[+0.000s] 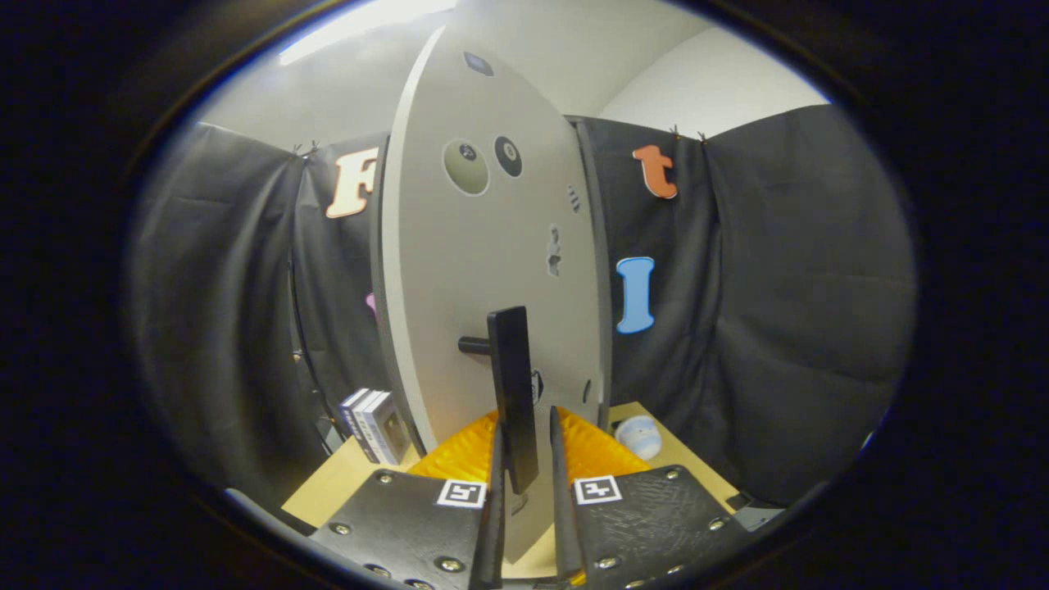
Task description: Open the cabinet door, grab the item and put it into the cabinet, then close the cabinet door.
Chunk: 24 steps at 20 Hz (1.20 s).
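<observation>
In the gripper view the cabinet door (pixel 459 270) is seen close ahead, a pale, flat panel standing upright, with its dark bar handle (pixel 512 385) carried on a short post and reaching down between the two fingers of the gripper (pixel 524 459). The fingers are set narrowly apart with the handle's lower end in the gap; whether both press on it cannot be told. The door is judged stiff and fairly light, swinging on hinges, and the handle rigid and smooth, so a hold low on the bar, squarely across its thin faces, is favoured against slipping. The item to be stored, a small rounded pale-blue object (pixel 638 435), lies on the wooden table (pixel 328 483) just right of the fingers and beyond them; it looks soft and light, best taken around its middle. A few small boxes (pixel 373 424) stand left of the door's lower edge. Open room is seen to the right before the black cloth wall (pixel 778 270); the door's edge and the table edge are to be minded.
</observation>
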Motion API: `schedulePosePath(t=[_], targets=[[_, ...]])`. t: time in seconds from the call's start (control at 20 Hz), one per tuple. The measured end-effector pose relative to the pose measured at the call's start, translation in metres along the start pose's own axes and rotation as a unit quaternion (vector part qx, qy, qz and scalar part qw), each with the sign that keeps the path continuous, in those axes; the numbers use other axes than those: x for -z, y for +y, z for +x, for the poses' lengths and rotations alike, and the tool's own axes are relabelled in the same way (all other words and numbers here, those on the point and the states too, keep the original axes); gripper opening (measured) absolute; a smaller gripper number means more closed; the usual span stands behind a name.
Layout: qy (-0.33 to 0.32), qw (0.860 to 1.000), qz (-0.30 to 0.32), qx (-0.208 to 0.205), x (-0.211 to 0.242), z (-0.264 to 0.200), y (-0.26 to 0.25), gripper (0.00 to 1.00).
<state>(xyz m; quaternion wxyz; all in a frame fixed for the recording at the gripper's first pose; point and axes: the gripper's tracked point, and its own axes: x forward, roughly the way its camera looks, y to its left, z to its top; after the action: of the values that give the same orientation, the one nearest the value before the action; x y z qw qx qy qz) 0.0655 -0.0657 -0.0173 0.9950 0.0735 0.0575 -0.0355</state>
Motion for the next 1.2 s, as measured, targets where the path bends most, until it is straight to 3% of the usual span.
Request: schedulePosePath(t=[0.05,0.15,0.7,0.8,1.2], targets=[[-0.002,1.000,0.007,-0.004,-0.002,0.000,-0.004,0.25],[-0.004,1.000,0.008,0.009,-0.002,-0.005,-0.013,0.08],[0.001,0.999,0.016,0.033,0.002,-0.009,-0.087,0.10],[-0.007,0.999,0.001,0.050,-0.002,-0.011,-0.109,0.04],[-0.004,1.000,0.008,0.017,-0.006,-0.006,-0.139,0.03]])
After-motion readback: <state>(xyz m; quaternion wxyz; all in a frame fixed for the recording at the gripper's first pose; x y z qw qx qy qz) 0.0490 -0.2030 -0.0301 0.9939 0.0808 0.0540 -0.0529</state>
